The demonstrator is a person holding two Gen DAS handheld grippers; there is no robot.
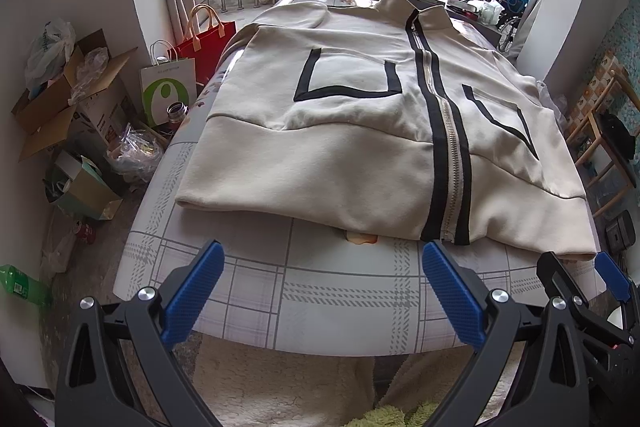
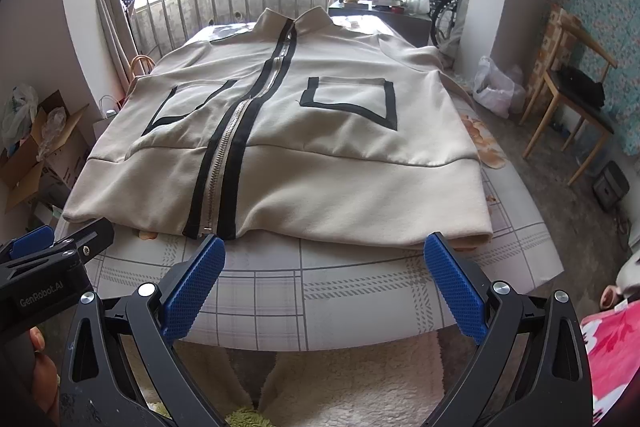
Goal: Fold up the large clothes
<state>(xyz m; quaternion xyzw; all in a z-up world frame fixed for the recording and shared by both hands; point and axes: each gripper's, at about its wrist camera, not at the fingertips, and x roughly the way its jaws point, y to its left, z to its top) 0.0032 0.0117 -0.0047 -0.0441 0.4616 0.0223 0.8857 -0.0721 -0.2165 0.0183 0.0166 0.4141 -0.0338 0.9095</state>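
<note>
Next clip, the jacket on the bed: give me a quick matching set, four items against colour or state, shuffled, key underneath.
Items:
1. jacket
2. zipper
3. left gripper
4. tote bag

Descriptions:
A. red, on the floor
B. beige, spread flat
C. open, holding nothing
D. silver, closed

Pairs: 1-B, 2-D, 3-C, 4-A

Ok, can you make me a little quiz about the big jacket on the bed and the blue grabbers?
1. True or false: the jacket lies front side up with its zipper closed.
2. Which is holding the jacket? A) left gripper B) right gripper C) neither
3. Fill in: the pockets are outlined in ____ trim.

Key: 1 true. 2 C, both are open and short of the hem. 3 black.
</note>
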